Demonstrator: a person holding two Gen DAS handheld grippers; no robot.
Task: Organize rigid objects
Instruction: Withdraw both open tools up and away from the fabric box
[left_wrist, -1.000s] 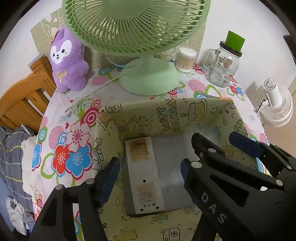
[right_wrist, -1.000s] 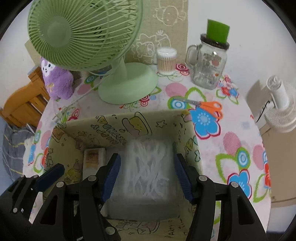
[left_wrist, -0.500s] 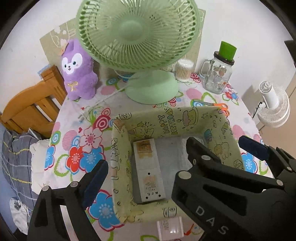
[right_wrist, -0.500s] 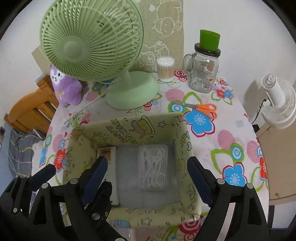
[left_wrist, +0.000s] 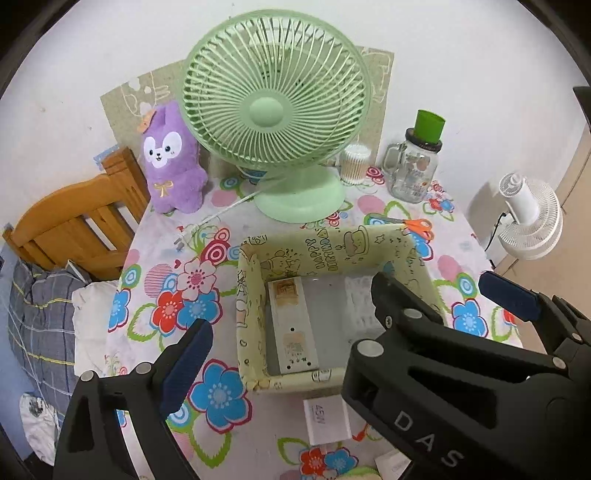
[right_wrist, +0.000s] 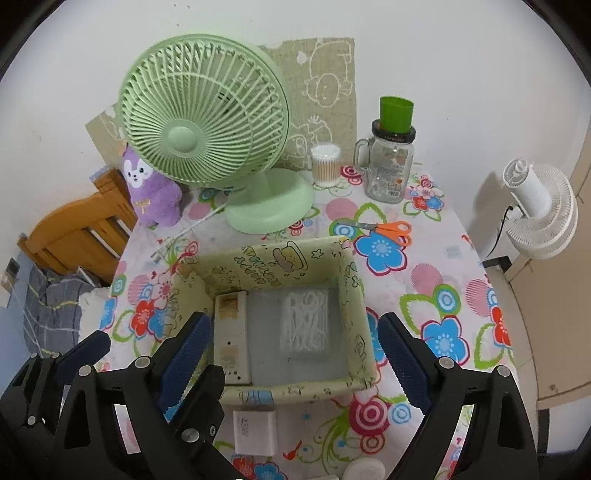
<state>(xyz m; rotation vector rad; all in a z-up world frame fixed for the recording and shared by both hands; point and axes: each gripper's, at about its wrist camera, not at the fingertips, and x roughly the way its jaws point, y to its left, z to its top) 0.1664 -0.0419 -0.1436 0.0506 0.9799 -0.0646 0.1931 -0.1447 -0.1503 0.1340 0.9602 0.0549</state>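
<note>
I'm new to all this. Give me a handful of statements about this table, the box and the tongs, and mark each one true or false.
1. Both the left tongs and the right tongs are open and hold nothing. True.
2. The patterned box is empty. False: a long white remote-like item and a clear packet of white sticks lie inside.
3. The orange scissors lie in the box. False: they lie on the tablecloth behind it.
4. A white charger block lies outside the box, in front of it. True.
</note>
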